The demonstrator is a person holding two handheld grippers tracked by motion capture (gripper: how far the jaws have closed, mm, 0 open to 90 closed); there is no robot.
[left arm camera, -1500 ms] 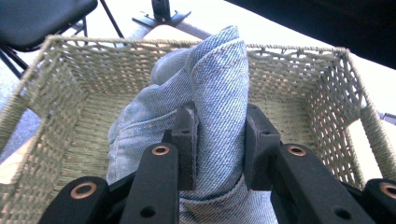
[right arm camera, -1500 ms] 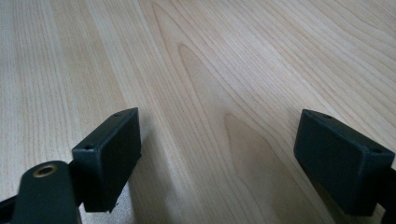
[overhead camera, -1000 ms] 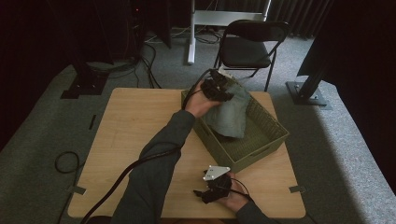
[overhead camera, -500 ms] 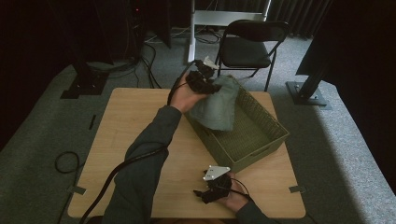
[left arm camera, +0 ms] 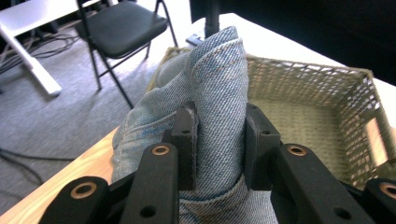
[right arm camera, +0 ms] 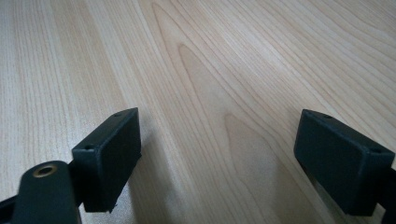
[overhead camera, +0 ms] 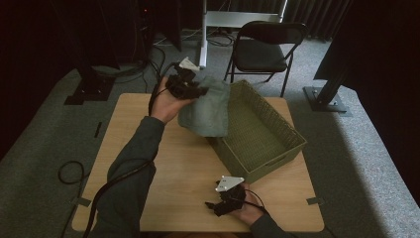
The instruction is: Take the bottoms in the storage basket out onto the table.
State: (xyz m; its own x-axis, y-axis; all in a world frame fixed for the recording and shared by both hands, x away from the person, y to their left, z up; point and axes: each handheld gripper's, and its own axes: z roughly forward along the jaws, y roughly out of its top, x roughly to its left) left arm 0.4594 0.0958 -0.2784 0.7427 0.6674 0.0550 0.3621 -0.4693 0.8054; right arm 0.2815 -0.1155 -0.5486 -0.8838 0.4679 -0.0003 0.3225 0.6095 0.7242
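My left gripper (left arm camera: pixel 218 135) clamps folded denim (overhead camera: pixel 207 106) at the high view's upper centre, left of the basket (overhead camera: pixel 277 148); my right gripper (right arm camera: pixel 219 158), jaws spread, rests lower centre.

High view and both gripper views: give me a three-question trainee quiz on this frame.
1. True or false: the left gripper is shut on the denim.
2. The right gripper is: A) open over bare table, B) shut on a cloth, C) inside the basket.
3. Is the denim lying flat in the basket or hanging lifted beside it?

Key: 1 true. 2 A. 3 Hanging lifted, over the table at the basket's left edge.
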